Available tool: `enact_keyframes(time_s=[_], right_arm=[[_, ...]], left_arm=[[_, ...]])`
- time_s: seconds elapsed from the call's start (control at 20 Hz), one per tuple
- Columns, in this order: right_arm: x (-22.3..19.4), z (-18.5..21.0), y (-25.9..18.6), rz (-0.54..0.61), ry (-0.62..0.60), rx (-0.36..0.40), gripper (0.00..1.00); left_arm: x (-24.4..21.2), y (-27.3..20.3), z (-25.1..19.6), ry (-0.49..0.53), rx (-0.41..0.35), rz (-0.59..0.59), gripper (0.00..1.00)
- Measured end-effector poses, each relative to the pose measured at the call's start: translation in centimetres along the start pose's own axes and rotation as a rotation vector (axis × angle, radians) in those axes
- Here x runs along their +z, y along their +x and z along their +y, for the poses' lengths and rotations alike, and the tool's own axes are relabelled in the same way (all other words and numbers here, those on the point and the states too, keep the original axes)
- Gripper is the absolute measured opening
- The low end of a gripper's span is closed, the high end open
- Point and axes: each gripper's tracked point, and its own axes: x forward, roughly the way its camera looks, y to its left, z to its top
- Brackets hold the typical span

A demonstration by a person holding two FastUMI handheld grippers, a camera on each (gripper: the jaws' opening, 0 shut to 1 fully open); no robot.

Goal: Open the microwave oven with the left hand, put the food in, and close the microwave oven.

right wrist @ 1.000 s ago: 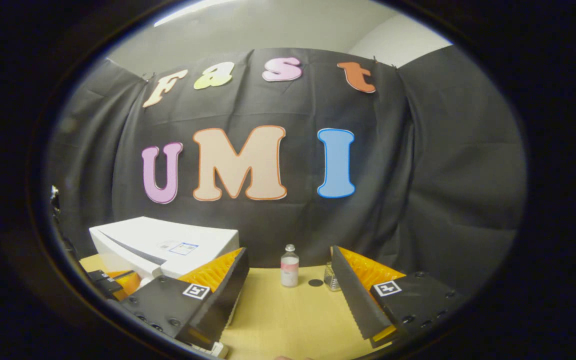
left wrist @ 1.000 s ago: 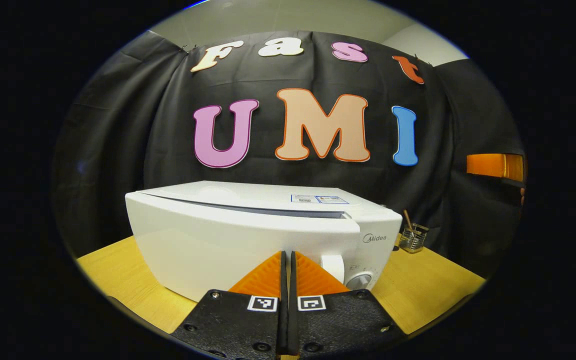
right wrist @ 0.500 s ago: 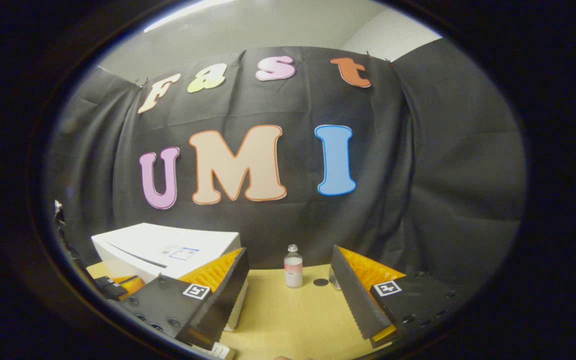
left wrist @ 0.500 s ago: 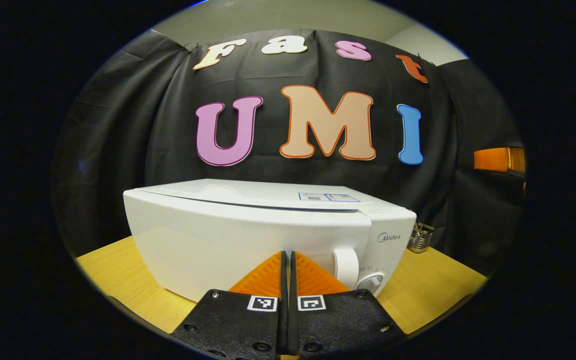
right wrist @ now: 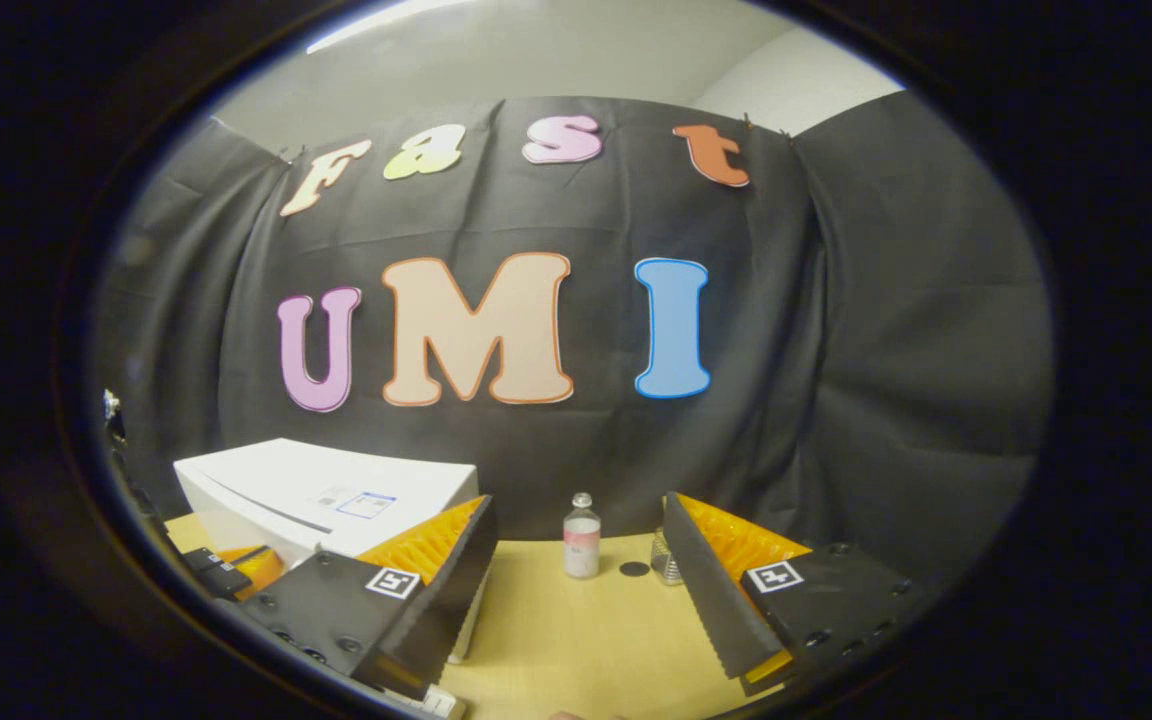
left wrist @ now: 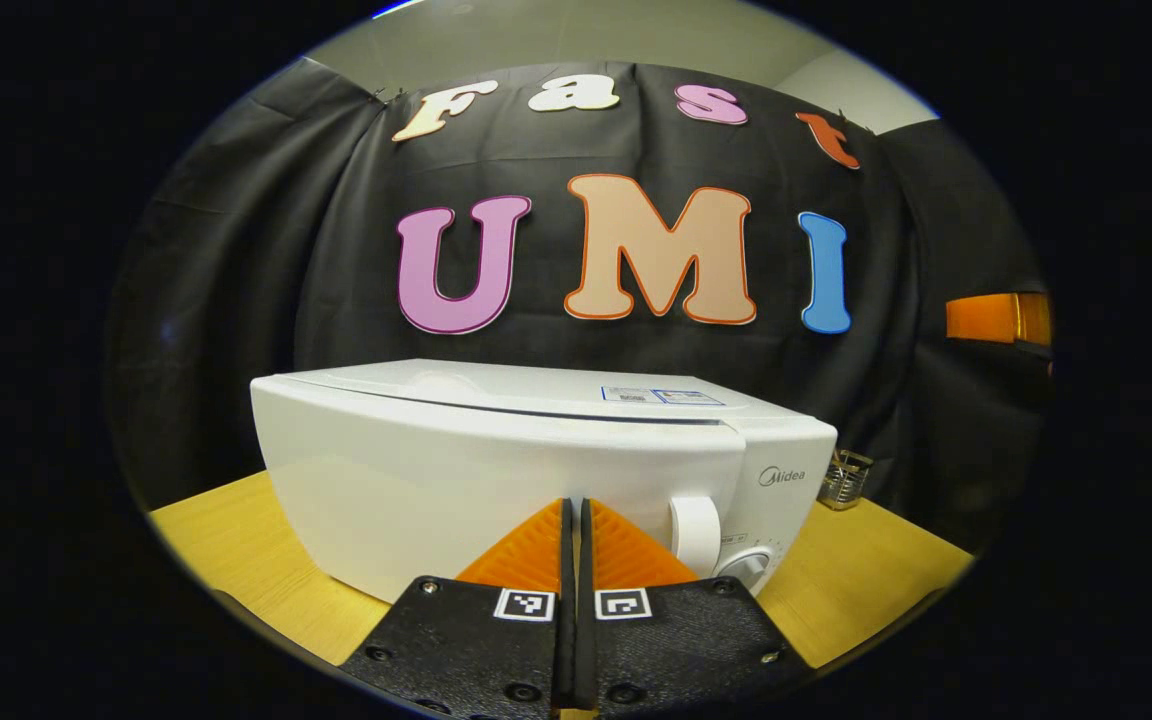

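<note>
The white microwave (left wrist: 496, 470) stands on the wooden table (left wrist: 236, 545) with its door closed. A white handle (left wrist: 694, 535) sits at the door's right edge, with a round knob (left wrist: 748, 566) beside it. My left gripper (left wrist: 573, 515) is shut with nothing in it, and points at the door's lower front, just left of the handle. In the right gripper view the microwave (right wrist: 326, 488) is at the lower left. My right gripper (right wrist: 578, 503) hangs open and empty above the table, to the right of the oven. The left gripper (right wrist: 226, 568) appears at that view's lower left edge.
A small clear bottle with a pink label (right wrist: 581, 538) stands at the back of the table (right wrist: 586, 640), a dark disc (right wrist: 634, 568) and a small holder (right wrist: 666, 566) beside it. In the left gripper view the holder (left wrist: 844, 478) is right of the microwave.
The left gripper has drifted slightly, so the microwave's handle and knob now sit a little further right in its view. The right gripper swayed a little and stays open.
</note>
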Motion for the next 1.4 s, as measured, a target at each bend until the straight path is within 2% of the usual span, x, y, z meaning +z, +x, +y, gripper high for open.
enact_keyframes(time_s=[0.15,0.35,0.5,0.7,0.8,0.85,0.9,1.15,1.4], right_arm=[[-0.2,-0.1,0.2,0.005,0.019,-0.008,0.96],[-0.4,-0.2,0.2,0.016,0.022,-0.009,0.96],[-0.1,-0.2,0.1,0.001,0.023,-0.015,0.96],[0.6,0.3,-0.3,-0.029,0.035,-0.016,0.96],[1.0,0.6,-0.6,-0.044,0.041,-0.009,0.96],[1.3,0.7,-0.7,-0.052,0.039,-0.008,0.96],[1.4,0.8,-0.8,-0.062,0.037,-0.009,0.96],[1.9,0.7,-1.1,-0.081,0.031,-0.021,0.96],[2.7,-0.1,-1.4,-0.113,0.044,-0.055,0.96]], left_arm=[[0.1,0.1,-0.1,-0.008,0.005,-0.014,0.01],[-1.1,0.1,1.2,0.025,0.055,0.035,0.00],[-0.6,0.2,1.6,0.002,0.084,0.037,0.00],[-0.4,0.2,1.9,0.025,0.104,0.036,0.01],[-0.3,0.4,1.8,0.025,0.094,0.032,0.01],[-0.4,0.9,1.1,0.008,0.062,0.046,0.01],[-1.1,0.7,1.4,-0.005,0.064,0.085,0.00],[-0.3,0.7,0.7,0.025,0.031,0.051,0.01],[-1.7,-1.3,0.0,-0.082,-0.054,0.102,0.01]])
